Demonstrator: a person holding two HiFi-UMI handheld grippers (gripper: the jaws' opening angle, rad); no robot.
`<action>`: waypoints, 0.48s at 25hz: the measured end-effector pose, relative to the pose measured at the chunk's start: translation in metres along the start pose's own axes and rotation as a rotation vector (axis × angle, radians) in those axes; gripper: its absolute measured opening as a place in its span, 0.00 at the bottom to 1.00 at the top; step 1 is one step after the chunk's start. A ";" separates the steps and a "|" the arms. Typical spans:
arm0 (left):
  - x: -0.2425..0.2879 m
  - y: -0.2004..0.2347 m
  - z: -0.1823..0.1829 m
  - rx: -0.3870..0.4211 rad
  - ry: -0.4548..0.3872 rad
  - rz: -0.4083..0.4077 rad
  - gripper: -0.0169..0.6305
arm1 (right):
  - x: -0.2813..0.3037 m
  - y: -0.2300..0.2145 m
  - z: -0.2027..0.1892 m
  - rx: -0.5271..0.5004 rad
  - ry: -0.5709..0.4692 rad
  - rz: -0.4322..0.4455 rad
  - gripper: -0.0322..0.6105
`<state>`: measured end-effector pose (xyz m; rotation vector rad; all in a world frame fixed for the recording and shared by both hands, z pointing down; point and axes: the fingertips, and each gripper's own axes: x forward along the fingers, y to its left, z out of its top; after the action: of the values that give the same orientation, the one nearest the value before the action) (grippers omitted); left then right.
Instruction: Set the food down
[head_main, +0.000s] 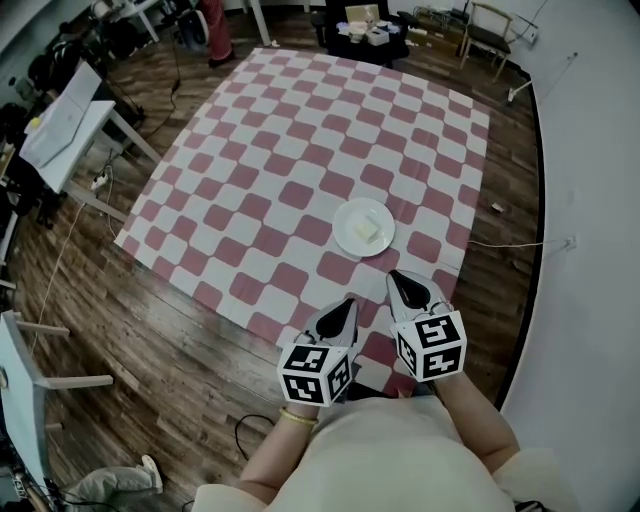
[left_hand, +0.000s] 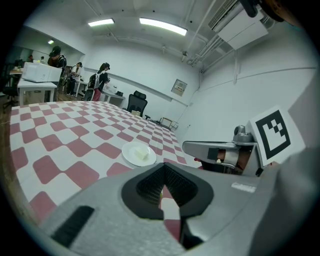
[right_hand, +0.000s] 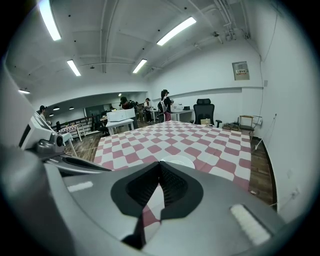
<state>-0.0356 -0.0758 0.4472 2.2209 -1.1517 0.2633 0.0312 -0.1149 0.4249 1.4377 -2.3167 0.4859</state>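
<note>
While it sits on the floor cloth (head_main: 300, 150), food (head_main: 366, 232): pale chunk on the white plate (head_main: 341, 222)
left gripper (head_main: 346, 305): jaws together, nothing in them
right gripper (head_main: 397, 280): same, pinched closed, empty

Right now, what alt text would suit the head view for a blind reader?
A white plate holding a pale piece of food sits on a red-and-white checked cloth spread over a wooden floor. Nearer the person, the left gripper and right gripper are side by side, jaws shut and empty.
</note>
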 end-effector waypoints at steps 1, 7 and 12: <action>-0.002 -0.001 0.000 0.002 -0.001 -0.002 0.03 | -0.003 0.002 0.001 0.002 -0.004 -0.001 0.06; -0.013 -0.007 -0.006 0.014 0.001 -0.017 0.03 | -0.020 0.015 0.003 0.004 -0.038 0.010 0.06; -0.018 -0.015 -0.010 0.049 0.008 -0.037 0.03 | -0.032 0.024 0.002 -0.003 -0.063 0.017 0.06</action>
<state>-0.0340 -0.0514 0.4407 2.2795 -1.1098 0.2874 0.0221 -0.0808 0.4051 1.4528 -2.3796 0.4474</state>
